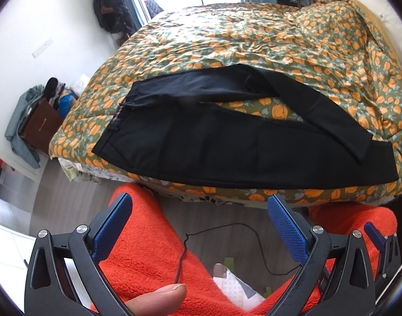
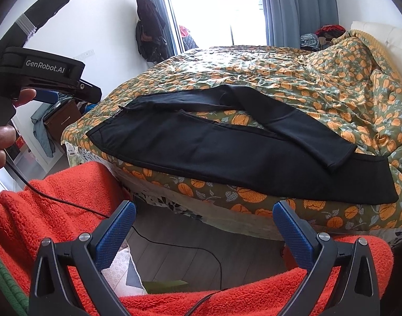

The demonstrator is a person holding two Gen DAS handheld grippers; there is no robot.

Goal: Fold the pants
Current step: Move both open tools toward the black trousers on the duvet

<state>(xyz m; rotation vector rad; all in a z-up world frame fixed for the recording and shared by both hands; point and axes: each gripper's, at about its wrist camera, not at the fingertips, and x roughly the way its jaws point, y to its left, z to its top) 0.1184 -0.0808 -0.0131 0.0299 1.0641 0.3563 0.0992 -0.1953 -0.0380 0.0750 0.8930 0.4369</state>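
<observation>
Rumpled quilt [image 1: 253, 34] carries the pants [image 1: 201, 144] spread flat at its near edge, one leg crossed over the other, and with my left gripper [image 1: 198, 234] and right gripper [image 2: 205, 234] both wide open and empty, I risk pinching quilt along with the hem.

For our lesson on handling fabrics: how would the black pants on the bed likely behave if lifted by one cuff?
The black pants would probably hang limp: they lie flat, following the quilt. Likely light, since they barely dent it. One leg lies angled across the other, so it may trail separately.
</observation>
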